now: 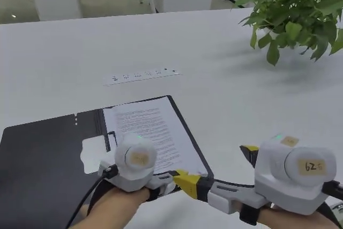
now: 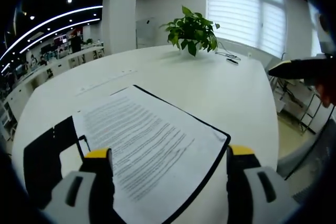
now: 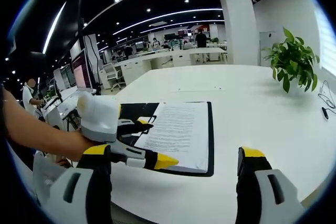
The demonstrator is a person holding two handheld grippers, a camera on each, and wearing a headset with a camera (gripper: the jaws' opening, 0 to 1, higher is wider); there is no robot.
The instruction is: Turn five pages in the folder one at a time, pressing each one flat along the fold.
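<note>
A black folder (image 1: 43, 159) lies open on the white table, with a printed page (image 1: 155, 132) flat on its right half. My left gripper (image 2: 168, 153) is open at the page's near edge. Its left jaw is over the page (image 2: 142, 140) and its right jaw is past the folder's near right corner. Nothing is between the fingers, and I cannot tell whether it touches the paper. My right gripper (image 3: 174, 153) is open and empty, off the folder to the right and aimed at the page (image 3: 178, 129) and at the left gripper (image 3: 153, 141).
A potted plant (image 1: 300, 14) stands at the far right of the table (image 1: 241, 89). A flush socket strip (image 1: 142, 74) lies beyond the folder. The table's near edge runs just under both grippers. A white patch (image 1: 94, 154) sits on the folder's left inner cover.
</note>
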